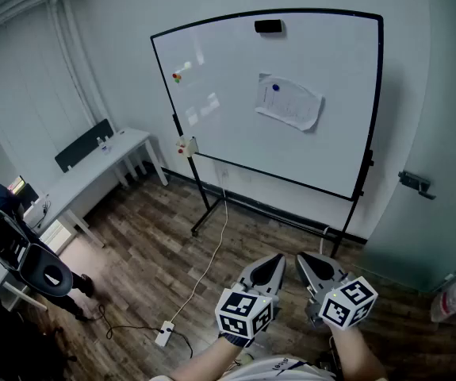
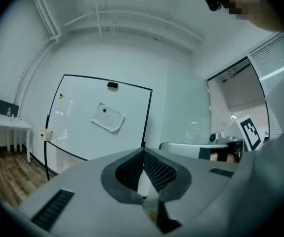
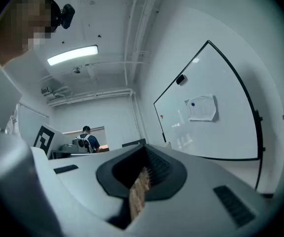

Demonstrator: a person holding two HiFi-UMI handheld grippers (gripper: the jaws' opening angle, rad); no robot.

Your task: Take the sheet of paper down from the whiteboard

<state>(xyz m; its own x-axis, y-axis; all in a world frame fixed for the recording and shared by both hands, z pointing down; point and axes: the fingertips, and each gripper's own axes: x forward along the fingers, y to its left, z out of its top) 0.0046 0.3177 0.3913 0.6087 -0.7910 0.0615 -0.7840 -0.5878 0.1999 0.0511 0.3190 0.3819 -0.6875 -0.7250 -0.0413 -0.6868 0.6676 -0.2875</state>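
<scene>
Both shut and empty, the left hand-held gripper (image 1: 277, 259) and right hand-held gripper (image 1: 302, 259) were at bottom centre, well apart from the sheet of paper (image 1: 289, 101) pinned upper centre on the whiteboard (image 1: 228, 78)

grey left gripper (image 1: 277, 259), right gripper (image 1: 301, 258), black-white cubes (image 1: 244, 313)

Crumpled sheet of paper (image 1: 289, 101) on whiteboard (image 1: 235, 70)
</scene>
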